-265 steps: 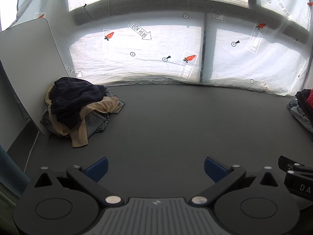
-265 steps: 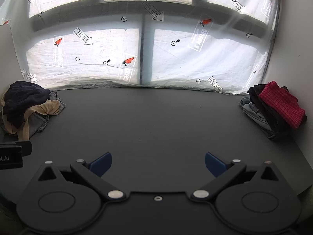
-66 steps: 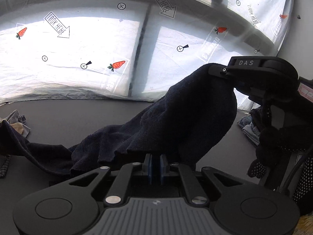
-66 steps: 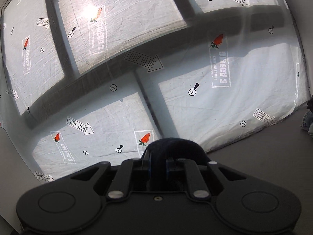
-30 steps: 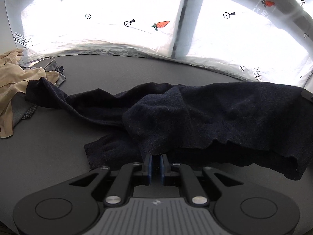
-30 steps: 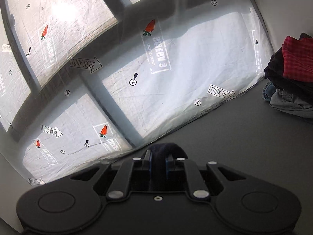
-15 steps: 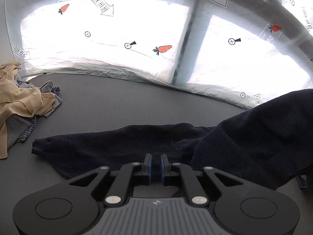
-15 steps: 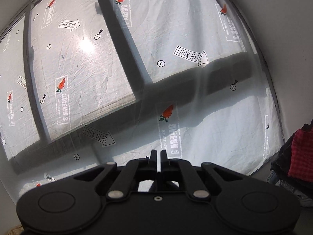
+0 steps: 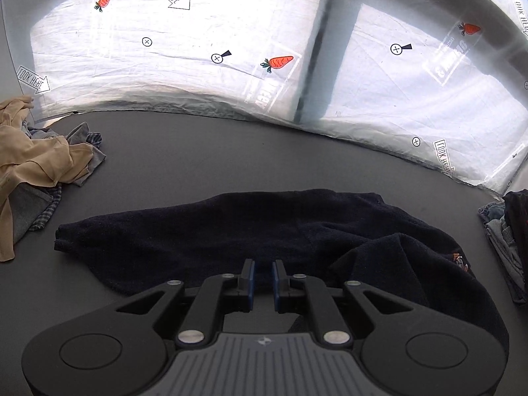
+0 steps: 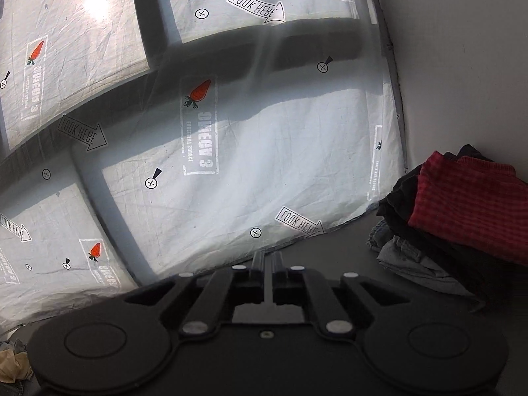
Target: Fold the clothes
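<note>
Dark navy knit garment (image 9: 250, 231) lies spread across the grey tabletop (image 9: 204, 151), long axis running L to R, w/ its R part bunched into a raised fold carrying a small orange mark. Its near edge sits directly under the left gripper (image 9: 263, 274).

L gripper: jaws opening, a narrow gap showing between the blue pads (image 9: 252, 277); dark cloth is visible in that gap, but can't tell if the pads press on it.

Right gripper (image 10: 264, 264): fingers nearly pressed together, only a thin slit, jaws opening slightly, nothing visible between them. It's tilted, looking at the translucent printed sheet (image 10: 231, 165) over the window (carrots, "LOOK HERE" arrows).

Pile of unfolded clothes (image 9: 36, 165) at the table's L end: beige piece on top, grey and checked fabric under it, well apart from the navy garment. Stack at the R end (image 10: 455, 217): red ribbed item on top, black below, then denim and grey, next to the white wall (image 10: 462, 66).
</note>
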Demonstrator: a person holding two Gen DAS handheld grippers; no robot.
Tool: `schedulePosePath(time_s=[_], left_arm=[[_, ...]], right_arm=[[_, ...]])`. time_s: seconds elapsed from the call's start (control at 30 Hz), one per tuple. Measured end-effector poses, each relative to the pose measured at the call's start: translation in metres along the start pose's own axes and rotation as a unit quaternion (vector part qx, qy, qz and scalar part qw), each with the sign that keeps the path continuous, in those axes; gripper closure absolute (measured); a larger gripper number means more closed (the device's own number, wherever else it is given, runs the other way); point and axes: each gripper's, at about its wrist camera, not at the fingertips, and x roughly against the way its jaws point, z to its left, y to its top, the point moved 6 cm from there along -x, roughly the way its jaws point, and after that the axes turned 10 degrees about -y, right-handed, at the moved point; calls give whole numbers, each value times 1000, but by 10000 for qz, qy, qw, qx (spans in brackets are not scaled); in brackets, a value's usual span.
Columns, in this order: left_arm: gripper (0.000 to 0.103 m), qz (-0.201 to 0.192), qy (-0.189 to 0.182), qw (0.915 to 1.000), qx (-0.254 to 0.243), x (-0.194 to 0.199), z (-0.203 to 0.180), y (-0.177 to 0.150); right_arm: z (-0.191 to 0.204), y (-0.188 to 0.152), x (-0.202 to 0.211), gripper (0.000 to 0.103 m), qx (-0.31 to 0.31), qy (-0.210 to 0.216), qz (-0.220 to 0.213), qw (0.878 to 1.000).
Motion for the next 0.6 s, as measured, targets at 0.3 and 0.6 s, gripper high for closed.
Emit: schedulePosePath(time_s=[0.3,0.6], left_arm=[[69,128,32,9998,-181,-6,-9,-16],[62,287,88,9987,-400,-13,-25,-23]], right_arm=[[-83,-117,6,48,-350,-676,1010,9920],[-140,-181,2,15,-809,-837,1626,9798]])
